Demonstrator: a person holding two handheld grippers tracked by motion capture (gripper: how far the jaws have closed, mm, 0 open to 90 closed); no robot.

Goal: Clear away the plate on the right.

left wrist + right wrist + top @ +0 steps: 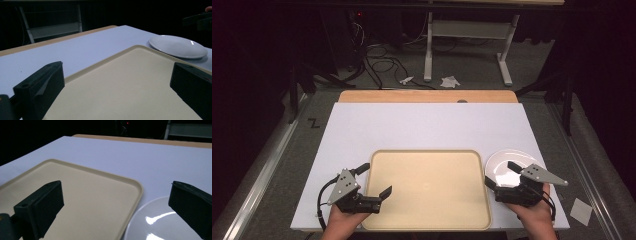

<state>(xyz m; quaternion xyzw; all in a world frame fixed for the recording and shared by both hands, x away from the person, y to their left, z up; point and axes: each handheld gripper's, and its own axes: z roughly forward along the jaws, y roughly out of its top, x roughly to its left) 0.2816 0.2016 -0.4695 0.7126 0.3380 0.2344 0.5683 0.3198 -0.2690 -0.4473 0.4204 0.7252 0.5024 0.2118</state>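
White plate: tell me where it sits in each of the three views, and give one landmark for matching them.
High view: the white plate lies right of centre, beside the tray's right rim, partly under the right gripper.
Left gripper view: upper right, past the tray's far corner.
Right gripper view: bottom right corner, cut by the frame, next to the tray's rounded corner.
Shared landmark: the beige tray, whose corner nearest the plate appears in all three.

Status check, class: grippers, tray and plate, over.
Left gripper open over tray left edge. Right gripper open above white plate. Nothing in the way.
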